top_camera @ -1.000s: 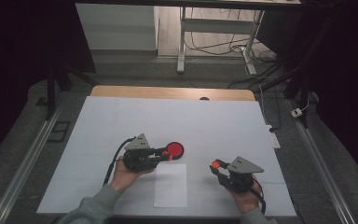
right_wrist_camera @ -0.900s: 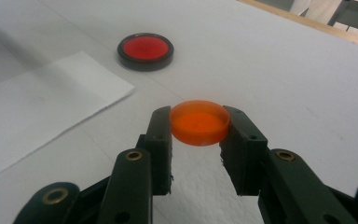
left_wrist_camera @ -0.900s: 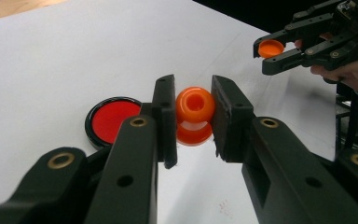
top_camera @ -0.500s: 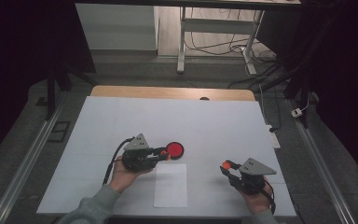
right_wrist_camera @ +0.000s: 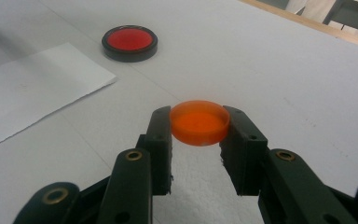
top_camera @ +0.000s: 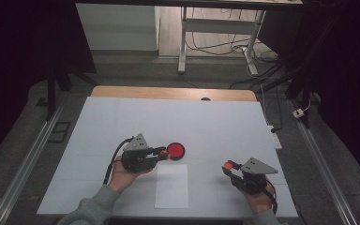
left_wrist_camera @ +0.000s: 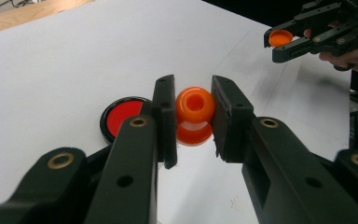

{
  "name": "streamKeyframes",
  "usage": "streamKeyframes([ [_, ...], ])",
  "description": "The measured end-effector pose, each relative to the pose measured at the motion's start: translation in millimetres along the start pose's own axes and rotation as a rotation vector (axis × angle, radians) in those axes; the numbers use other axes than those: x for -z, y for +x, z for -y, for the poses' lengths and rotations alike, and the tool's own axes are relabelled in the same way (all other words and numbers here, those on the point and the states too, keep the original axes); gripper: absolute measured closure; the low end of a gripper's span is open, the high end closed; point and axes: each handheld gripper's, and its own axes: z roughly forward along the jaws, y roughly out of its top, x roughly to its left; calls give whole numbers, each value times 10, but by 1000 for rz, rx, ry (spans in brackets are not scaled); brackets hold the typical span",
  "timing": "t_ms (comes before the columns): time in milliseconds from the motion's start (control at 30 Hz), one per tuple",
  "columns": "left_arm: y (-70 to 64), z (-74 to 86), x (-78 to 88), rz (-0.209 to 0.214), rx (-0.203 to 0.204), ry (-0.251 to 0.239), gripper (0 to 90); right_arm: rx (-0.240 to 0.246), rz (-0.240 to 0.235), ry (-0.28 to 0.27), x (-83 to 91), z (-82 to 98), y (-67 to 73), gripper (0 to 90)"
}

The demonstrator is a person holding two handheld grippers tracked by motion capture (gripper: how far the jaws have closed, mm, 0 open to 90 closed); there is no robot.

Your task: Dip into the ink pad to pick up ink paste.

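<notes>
My left gripper (left_wrist_camera: pixel 193 122) is shut on an orange round stamp body (left_wrist_camera: pixel 194 108) with a hole in its end, held just above the white mat. Right behind it on the mat lies a red ink pad (left_wrist_camera: pixel 120 116) in a black round case. From above, the left gripper (top_camera: pixel 161 152) sits with its tips beside the ink pad (top_camera: pixel 175 150). My right gripper (right_wrist_camera: pixel 198 129) is shut on a flat orange cap (right_wrist_camera: pixel 199 122), lifted off the mat at the front right. That right gripper (top_camera: pixel 228 166) and the cap (top_camera: pixel 227 165) stand well apart from the left one.
A white paper sheet (top_camera: pixel 172 186) lies between the two hands near the front edge. The white mat (top_camera: pixel 215 122) covers the table, with a wooden strip (top_camera: pixel 168 93) at its far edge. Beyond the table are desk legs and cables (top_camera: pixel 258 70) on the floor.
My right gripper has shifted a little to the right with the orange cap, away from the left gripper. The left gripper and the ink pad have stayed put.
</notes>
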Motion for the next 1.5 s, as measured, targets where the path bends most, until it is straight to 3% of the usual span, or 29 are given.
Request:
streamKeyframes([
  [500, 13, -95, -51, -23, -39, 18, 723, 6, 3, -5, -4, -11, 29, 647],
  [867, 132, -110, -217, -32, -36, 55, 723, 3, 4, -4, -10, -6, 31, 647],
  [1500, 262, -177, -408, -40, -31, 74, 722, 3, 11, 2, -16, 4, 17, 647],
])
